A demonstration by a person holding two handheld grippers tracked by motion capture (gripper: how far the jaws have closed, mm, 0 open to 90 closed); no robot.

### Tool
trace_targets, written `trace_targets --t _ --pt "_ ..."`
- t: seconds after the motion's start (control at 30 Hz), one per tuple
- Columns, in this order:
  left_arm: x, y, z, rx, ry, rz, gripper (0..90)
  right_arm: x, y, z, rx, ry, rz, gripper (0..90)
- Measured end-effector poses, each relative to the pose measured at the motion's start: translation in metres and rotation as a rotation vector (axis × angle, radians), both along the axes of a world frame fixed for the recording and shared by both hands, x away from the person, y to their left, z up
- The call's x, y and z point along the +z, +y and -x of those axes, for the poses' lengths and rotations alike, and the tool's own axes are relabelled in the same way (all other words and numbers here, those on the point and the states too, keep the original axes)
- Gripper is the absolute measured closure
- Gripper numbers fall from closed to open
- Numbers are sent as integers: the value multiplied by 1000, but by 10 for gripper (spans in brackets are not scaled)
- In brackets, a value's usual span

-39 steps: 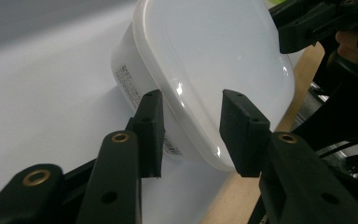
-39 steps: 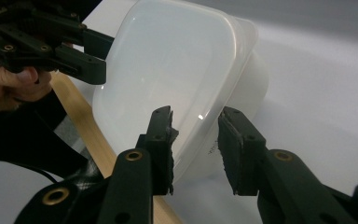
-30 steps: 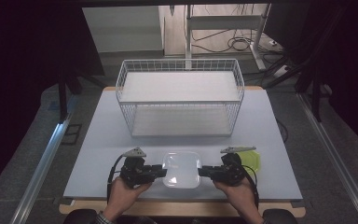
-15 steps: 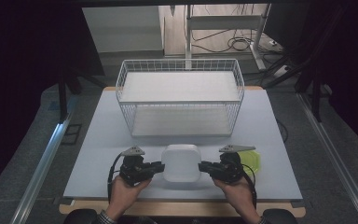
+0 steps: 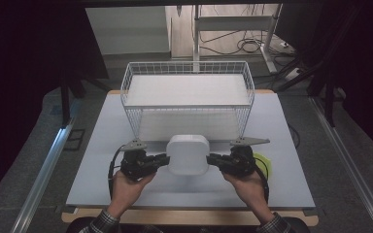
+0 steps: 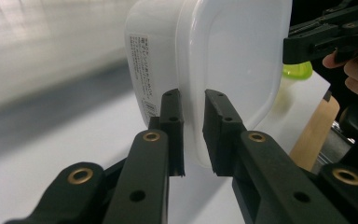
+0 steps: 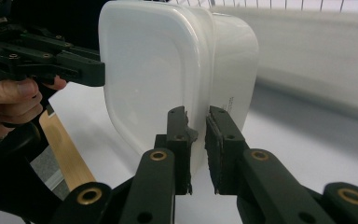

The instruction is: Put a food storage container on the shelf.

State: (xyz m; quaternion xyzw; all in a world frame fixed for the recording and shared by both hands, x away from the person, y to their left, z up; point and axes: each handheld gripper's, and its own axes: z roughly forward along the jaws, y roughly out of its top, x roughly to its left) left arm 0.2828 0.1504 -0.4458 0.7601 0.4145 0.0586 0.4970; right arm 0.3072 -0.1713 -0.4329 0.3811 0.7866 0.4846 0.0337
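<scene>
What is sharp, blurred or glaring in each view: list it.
High view: dark surroundings, evenly lit table, white container bright but unglared, wire basket crisp. Left gripper view: left gripper jaws and the container's label sharp, table behind smeared into streaks, green thing soft. Right gripper view: right gripper sharp, a soft sheen on the container's lid, background blurred.

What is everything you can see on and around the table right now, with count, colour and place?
container: one, white plastic, tipped on edge above the near table, clamped by its rim from both sides
wire basket: one, white, far half of the table
small round item: one, yellow-green, beside the right hand
table: one, pale top, wooden near edge
left tongs: one, black, shut on the container's rim
right tongs: one, black, shut on the opposite rim
</scene>
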Motion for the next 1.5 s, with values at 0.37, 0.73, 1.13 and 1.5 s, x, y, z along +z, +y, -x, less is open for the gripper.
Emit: trace_targets --t 0.37,0.73,1.13,1.5 --pt "34 4 -12 10 -63 9 793 27 2 -19 5 -39 -38 797" --pt "56 4 -24 4 -91 10 793 50 2 -29 -2 -69 -47 796" --pt "86 10 -37 4 -119 16 793 78 6 -43 -7 -89 -64 795" --pt "109 13 -53 28 -144 15 794 105 15 -57 -32 -131 -51 793"
